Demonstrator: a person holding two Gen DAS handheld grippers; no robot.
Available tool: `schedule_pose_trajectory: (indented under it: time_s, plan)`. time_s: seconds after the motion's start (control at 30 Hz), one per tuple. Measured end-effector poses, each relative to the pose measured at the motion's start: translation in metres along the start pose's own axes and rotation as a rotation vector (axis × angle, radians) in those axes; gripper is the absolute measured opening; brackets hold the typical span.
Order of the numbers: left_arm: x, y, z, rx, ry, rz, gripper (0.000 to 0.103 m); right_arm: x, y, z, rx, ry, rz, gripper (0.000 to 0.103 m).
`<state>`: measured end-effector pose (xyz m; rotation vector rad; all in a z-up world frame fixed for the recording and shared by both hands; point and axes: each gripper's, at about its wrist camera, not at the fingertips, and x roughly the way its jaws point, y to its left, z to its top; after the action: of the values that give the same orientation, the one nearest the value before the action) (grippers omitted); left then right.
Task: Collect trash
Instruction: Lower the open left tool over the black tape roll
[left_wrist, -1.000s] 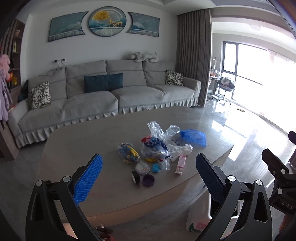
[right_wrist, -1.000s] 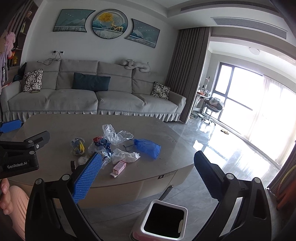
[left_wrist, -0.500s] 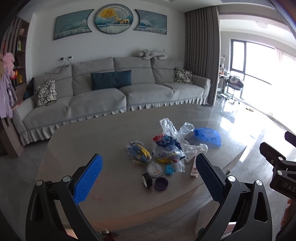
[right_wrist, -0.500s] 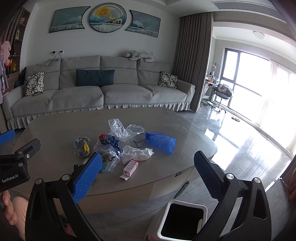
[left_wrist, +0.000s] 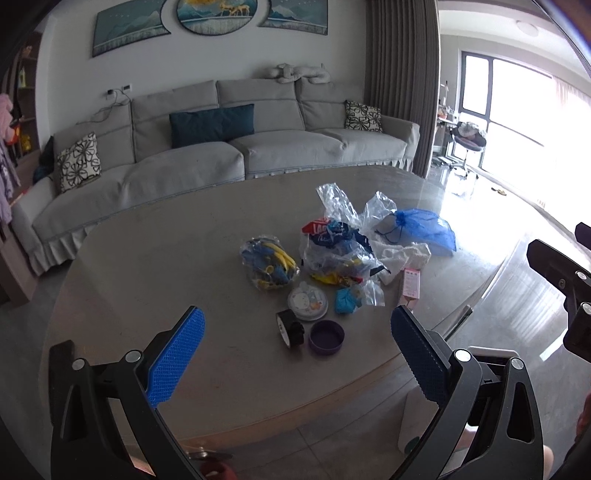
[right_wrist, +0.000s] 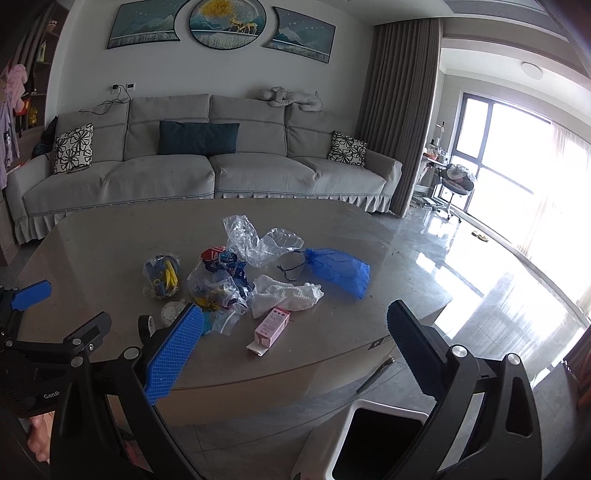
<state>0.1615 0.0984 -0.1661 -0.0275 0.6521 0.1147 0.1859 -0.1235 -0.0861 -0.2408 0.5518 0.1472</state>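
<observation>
Trash lies in a heap on the grey coffee table (left_wrist: 147, 295): a blue mesh bag (left_wrist: 424, 227) (right_wrist: 340, 269), clear plastic bags (left_wrist: 340, 201) (right_wrist: 258, 242), a white crumpled tissue (right_wrist: 288, 295), a pink carton (right_wrist: 273, 326) (left_wrist: 411, 283), a bag of yellow and blue bits (left_wrist: 269, 264), a round lid (left_wrist: 307, 303), a tape roll (left_wrist: 290, 328) and a purple cap (left_wrist: 327, 336). My left gripper (left_wrist: 295, 354) is open and empty, short of the tape roll. My right gripper (right_wrist: 291, 350) is open and empty, above the table's near edge. A white bin (right_wrist: 373, 439) stands below it on the floor.
A grey sofa (right_wrist: 207, 173) with cushions runs behind the table. Shiny tiled floor (right_wrist: 480, 266) stretches right toward a bright window. A shelf with clothes stands at far left (right_wrist: 14, 103). The right gripper's body shows at the right edge of the left wrist view (left_wrist: 565, 288).
Both grippers have moved forward toward the table, and the trash heap looks larger and nearer. Both stay open and empty.
</observation>
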Motion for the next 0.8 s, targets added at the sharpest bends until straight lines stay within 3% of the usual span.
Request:
schedule_pose_trajectory:
  time_s: [0.43,0.8]
  plan:
    - [0.093,-0.028,-0.034,-0.01,0.16,-0.015,0.1,0.061,-0.012,-0.021,0.027,0.105,0.024,0.099]
    - [0.143,-0.031,-0.043,-0.03,0.246,0.031,0.1,0.094,-0.01,-0.031,0.038,0.151,0.051,0.099]
